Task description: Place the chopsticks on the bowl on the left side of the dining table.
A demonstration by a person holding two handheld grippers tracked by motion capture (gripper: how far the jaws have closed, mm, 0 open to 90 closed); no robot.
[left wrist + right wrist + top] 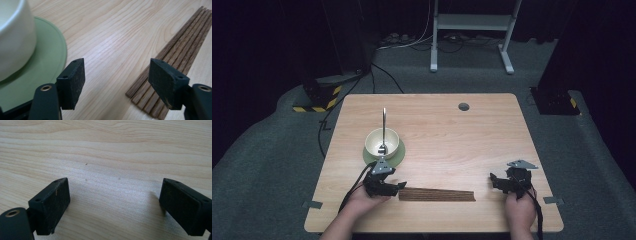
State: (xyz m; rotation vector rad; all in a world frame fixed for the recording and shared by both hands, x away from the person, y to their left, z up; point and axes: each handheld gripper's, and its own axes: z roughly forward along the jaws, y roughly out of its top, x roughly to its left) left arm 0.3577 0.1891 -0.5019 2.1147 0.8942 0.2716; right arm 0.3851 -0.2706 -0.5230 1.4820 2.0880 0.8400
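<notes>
- Dark brown wooden chopsticks [437,194] lie flat on the table [452,130] as a tidy side-by-side bundle, long and square-edged, with the grain showing along each stick.
- Their near end sits just beside the left gripper [401,186], a little past its right-hand jaw in the left gripper view, where the stick ends [147,100] line up almost flush; lying level like that, they seem ready for a low pinch from the end.
- Left gripper's jaws stand wide apart with only bare wood between them, nothing held.
- On that gripper's other side, close by, a cream bowl [382,142] rests on a green saucer [398,154], with a metal spoon [384,125] propped upright in it.
- Right gripper [493,181] waits well off beyond the far end of the sticks, jaws spread over empty tabletop, likely parked clear of the work.
</notes>
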